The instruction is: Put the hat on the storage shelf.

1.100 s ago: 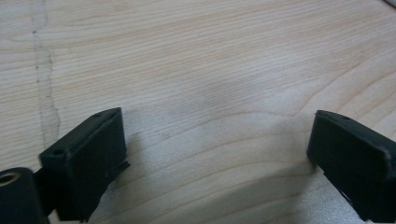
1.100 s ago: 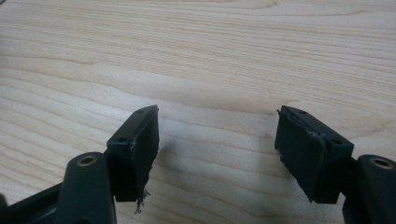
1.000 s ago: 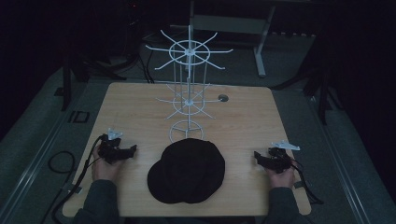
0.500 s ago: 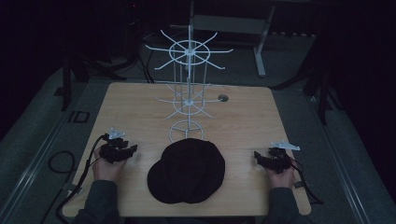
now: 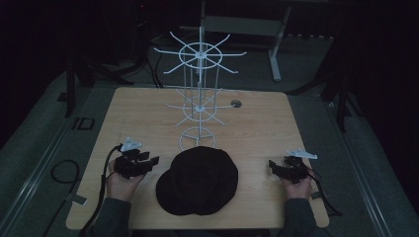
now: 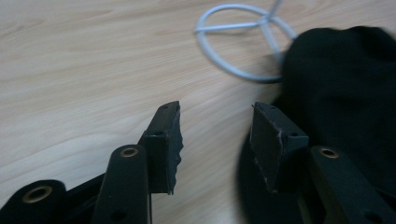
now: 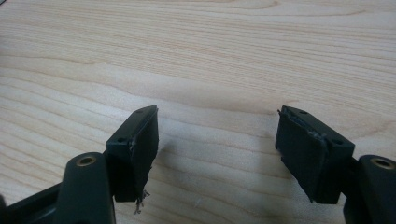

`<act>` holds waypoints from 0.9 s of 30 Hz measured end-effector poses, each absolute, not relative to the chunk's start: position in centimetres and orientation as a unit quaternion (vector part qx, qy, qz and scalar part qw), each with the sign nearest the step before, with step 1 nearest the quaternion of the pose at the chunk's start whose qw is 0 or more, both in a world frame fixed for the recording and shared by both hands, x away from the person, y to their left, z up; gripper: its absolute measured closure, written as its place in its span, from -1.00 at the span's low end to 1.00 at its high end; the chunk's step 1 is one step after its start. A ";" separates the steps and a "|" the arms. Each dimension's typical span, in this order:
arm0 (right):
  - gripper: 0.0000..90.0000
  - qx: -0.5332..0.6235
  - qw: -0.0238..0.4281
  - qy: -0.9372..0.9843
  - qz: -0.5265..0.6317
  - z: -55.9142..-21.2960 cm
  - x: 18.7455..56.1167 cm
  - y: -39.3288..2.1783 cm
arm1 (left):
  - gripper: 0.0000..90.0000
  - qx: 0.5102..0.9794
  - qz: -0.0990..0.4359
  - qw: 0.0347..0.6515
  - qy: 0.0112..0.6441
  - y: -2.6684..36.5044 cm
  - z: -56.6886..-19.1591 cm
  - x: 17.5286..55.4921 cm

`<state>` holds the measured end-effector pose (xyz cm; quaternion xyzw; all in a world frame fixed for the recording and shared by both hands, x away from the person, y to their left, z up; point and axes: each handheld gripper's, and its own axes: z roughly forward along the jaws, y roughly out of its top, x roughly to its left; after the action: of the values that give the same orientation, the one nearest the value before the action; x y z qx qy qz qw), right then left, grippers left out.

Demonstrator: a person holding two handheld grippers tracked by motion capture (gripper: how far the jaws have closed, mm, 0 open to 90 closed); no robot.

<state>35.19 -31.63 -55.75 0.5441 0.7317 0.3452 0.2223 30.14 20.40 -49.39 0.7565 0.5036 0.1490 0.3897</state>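
A black hat (image 5: 197, 180) lies flat on the wooden table (image 5: 257, 123), close to the front edge. Its far rim touches the round base of a white wire rack (image 5: 199, 98). My left gripper (image 5: 154, 160) hovers just left of the hat, pointing at it. In the left gripper view its jaws (image 6: 215, 135) have just been closing and now stand partly open. Only bare wood lies between them, with the hat (image 6: 345, 93) by the right jaw and the rack's base ring (image 6: 233, 42) beyond. My right gripper (image 5: 272, 165) rests right of the hat, open (image 7: 217, 140) over bare wood.
The rack stands upright at the table's middle, with two tiers of wire hooks spreading outward. A small round hole (image 5: 236, 104) sits in the tabletop behind it. Cables trail from both grippers off the front corners. Dark floor surrounds the table.
My left gripper has risen a little and shifted right, closer to the hat's brim. The right gripper and the hat have stayed where they were.
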 end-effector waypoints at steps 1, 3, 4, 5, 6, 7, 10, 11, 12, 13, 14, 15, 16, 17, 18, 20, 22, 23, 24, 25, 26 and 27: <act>-0.34 0.544 0.223 0.732 0.345 -55.8 35.2 -31.6 | 0.19 0.763 0.141 0.394 0.493 19.6 -49.2 30.0; -0.34 0.544 0.222 0.732 0.345 -55.8 35.2 -31.6 | 0.16 0.772 0.134 0.390 0.483 18.7 -49.0 30.0; -0.34 0.544 0.222 0.732 0.345 -55.8 35.2 -31.6 | 0.15 0.777 0.136 0.385 0.479 18.3 -48.9 29.9; -0.34 0.544 0.222 0.731 0.345 -55.8 35.2 -31.6 | 0.13 0.782 0.135 0.384 0.472 17.7 -48.8 29.8; -0.34 0.544 0.222 0.731 0.346 -55.8 35.2 -31.6 | 0.11 0.783 0.132 0.386 0.470 17.4 -48.6 29.7; -0.34 0.544 0.222 0.731 0.346 -55.8 35.2 -31.6 | 0.10 0.785 0.131 0.387 0.465 16.9 -48.4 29.6; -0.34 0.544 0.222 0.731 0.345 -55.8 35.2 -31.6 | 0.05 0.790 0.125 0.383 0.462 16.2 -48.4 29.6; -0.34 0.544 0.222 0.731 0.346 -55.8 35.2 -31.6 | 0.04 0.794 0.121 0.375 0.462 15.9 -48.5 29.6; -0.34 0.544 0.222 0.731 0.346 -55.8 35.2 -31.7 | 0.01 0.797 0.115 0.371 0.463 15.7 -48.8 29.7; -0.34 0.544 0.222 0.732 0.346 -55.8 35.2 -31.7 | -0.01 0.799 0.110 0.364 0.465 15.5 -49.0 29.8; -0.34 0.545 0.221 0.731 0.346 -55.7 35.2 -31.7 | -0.05 0.800 0.105 0.360 0.468 15.3 -49.3 29.9; -0.34 0.545 0.221 0.731 0.346 -55.7 35.2 -31.6 | -0.07 0.803 0.097 0.354 0.469 15.0 -49.7 30.0; -0.34 0.545 0.222 0.731 0.346 -55.7 35.2 -31.6 | -0.07 0.805 0.094 0.351 0.469 14.8 -49.9 30.1; -0.34 0.545 0.221 0.731 0.346 -55.7 35.2 -31.6 | -0.09 0.807 0.087 0.346 0.471 14.4 -50.3 30.3; -0.34 0.545 0.222 0.731 0.346 -55.7 35.2 -31.6 | -0.11 0.809 0.083 0.342 0.470 14.3 -50.5 30.4; -0.34 0.545 0.222 0.731 0.346 -55.7 35.2 -31.6 | -0.11 0.811 0.081 0.337 0.472 14.0 -50.8 30.5; -0.34 0.545 0.222 0.731 0.346 -55.7 35.2 -31.7 | -0.07 0.810 0.065 0.330 0.481 13.4 -51.7 30.8; -0.34 0.544 0.222 0.731 0.346 -55.7 35.2 -31.7 | -0.01 0.809 0.059 0.330 0.483 13.3 -51.8 30.9; -0.34 0.544 0.222 0.731 0.346 -55.7 35.2 -31.7 | 0.04 0.809 0.063 0.327 0.485 13.2 -51.9 30.9; -0.34 0.544 0.222 0.732 0.346 -55.8 35.2 -31.7 | 0.07 0.809 0.064 0.323 0.487 13.1 -51.8 30.9; -0.34 0.544 0.222 0.732 0.346 -55.8 35.2 -31.7 | 0.12 0.809 0.064 0.323 0.487 13.1 -51.8 30.9; -0.34 0.544 0.222 0.732 0.346 -55.8 35.2 -31.7 | 0.12 0.809 0.067 0.315 0.491 13.0 -51.7 31.0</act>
<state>35.19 -31.66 -55.75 0.5443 0.7315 0.3457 0.2217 30.99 13.02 -51.67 0.8090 0.4915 0.0673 0.3154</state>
